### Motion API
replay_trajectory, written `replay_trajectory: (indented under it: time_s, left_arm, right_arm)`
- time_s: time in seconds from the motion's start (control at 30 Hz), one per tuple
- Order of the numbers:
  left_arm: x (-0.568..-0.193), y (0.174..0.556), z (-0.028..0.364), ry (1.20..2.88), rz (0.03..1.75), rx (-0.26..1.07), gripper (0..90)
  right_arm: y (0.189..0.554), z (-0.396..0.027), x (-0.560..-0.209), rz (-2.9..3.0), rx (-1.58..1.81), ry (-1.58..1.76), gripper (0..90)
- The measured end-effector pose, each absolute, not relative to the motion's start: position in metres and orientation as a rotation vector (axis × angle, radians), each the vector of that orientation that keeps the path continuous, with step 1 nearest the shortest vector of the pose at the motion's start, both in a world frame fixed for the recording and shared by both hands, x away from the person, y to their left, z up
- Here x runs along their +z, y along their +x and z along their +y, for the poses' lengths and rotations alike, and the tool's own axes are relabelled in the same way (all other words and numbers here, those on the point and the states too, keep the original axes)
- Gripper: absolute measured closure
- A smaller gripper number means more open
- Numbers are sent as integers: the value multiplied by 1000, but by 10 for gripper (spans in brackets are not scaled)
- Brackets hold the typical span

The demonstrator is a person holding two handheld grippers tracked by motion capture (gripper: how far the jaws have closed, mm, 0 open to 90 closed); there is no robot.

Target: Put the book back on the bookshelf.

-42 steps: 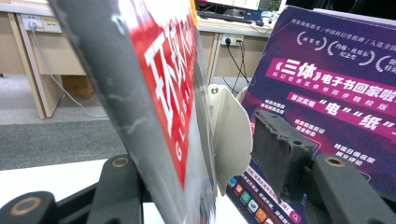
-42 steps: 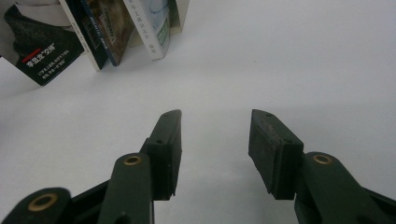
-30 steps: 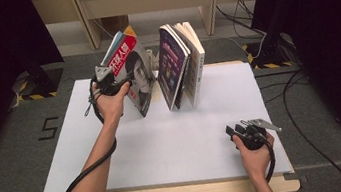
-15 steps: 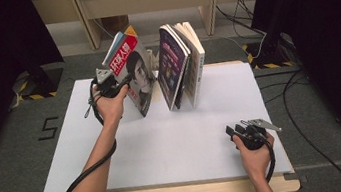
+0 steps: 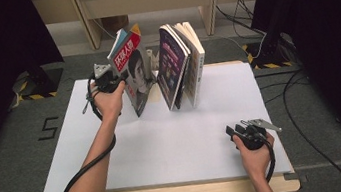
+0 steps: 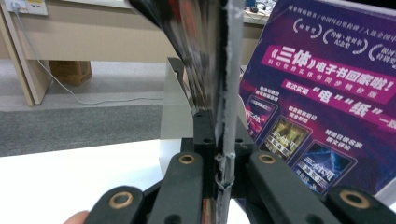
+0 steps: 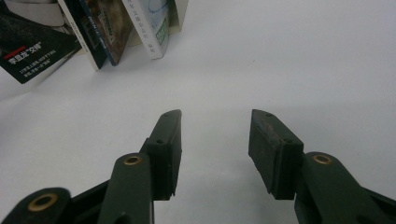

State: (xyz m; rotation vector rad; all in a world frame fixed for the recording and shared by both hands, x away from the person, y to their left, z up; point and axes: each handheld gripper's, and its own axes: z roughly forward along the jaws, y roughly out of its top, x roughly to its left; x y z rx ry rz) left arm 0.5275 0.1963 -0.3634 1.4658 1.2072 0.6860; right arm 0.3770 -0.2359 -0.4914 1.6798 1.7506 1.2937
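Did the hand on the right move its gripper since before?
No. The right gripper sits at the same spot near the table's front right corner, fingers open.

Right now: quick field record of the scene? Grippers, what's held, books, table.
left gripper: shut on magazine, jaws just closed on its edge
magazine: upright, tilted, red cover band with a face
right gripper: open, nothing between jaws, low over table
purple book: standing right of the magazine, leaning with other books
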Motion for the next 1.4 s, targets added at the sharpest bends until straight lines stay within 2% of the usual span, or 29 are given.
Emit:
replay_trajectory:
  time_s: [0.3,0.53,0.8,1.4]
  left_arm:
    - [-368,532,196,1506,1191,693,824]
    - [-372,531,199,1505,1207,717,644]
    - [-374,528,197,1498,1212,684,525]
    - [-397,518,198,1531,1256,640,467]
  right_arm:
    - [377,-235,-491,1751,1299,1686,550]
    - [377,-235,-491,1752,1298,1683,550]
    - [377,-233,-491,1752,1300,1688,550]
    - [377,-233,-491,1754,1293,1678,549]
